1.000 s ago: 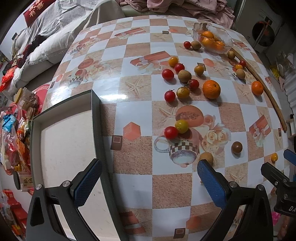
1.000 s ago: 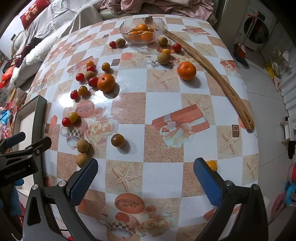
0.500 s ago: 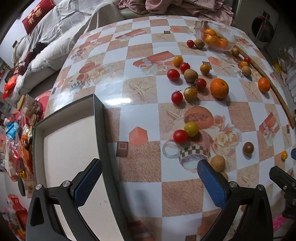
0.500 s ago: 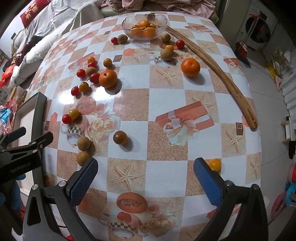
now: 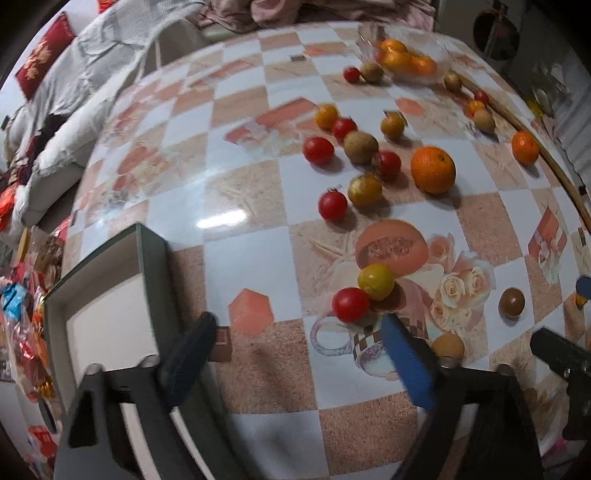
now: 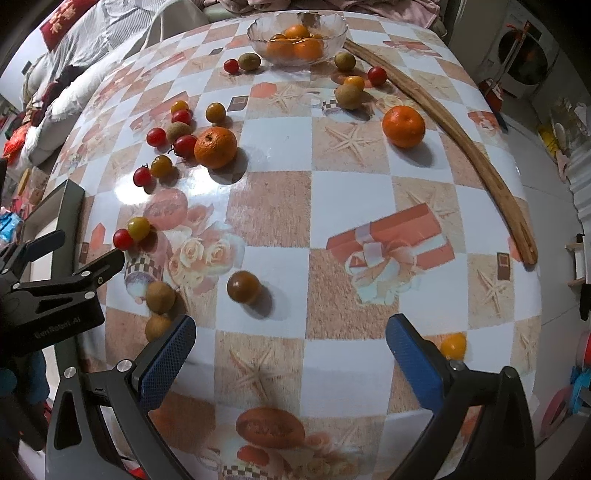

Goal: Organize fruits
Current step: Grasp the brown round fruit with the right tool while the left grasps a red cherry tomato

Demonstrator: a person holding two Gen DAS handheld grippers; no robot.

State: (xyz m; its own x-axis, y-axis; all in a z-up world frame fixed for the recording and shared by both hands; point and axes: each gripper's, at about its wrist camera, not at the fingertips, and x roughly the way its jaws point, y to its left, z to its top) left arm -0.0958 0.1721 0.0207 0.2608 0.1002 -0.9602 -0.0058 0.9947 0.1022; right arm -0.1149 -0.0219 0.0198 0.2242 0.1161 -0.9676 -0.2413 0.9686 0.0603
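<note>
Left tongs [image 5: 295,347] are narrowing on nothing beside the shallow grey-rimmed tray [image 5: 153,258], aimed toward loose fruit; right tongs [image 6: 291,354] gape empty.

Setting: a lived-in home. Table [image 6: 273,206] covered in printed checked oilcloth, sofa [image 5: 92,92] with grey throw and red cushion [image 6: 62,18] just behind it, heap of pink laundry [image 5: 295,11], washing machine [image 6: 524,59] in the far corner
</note>
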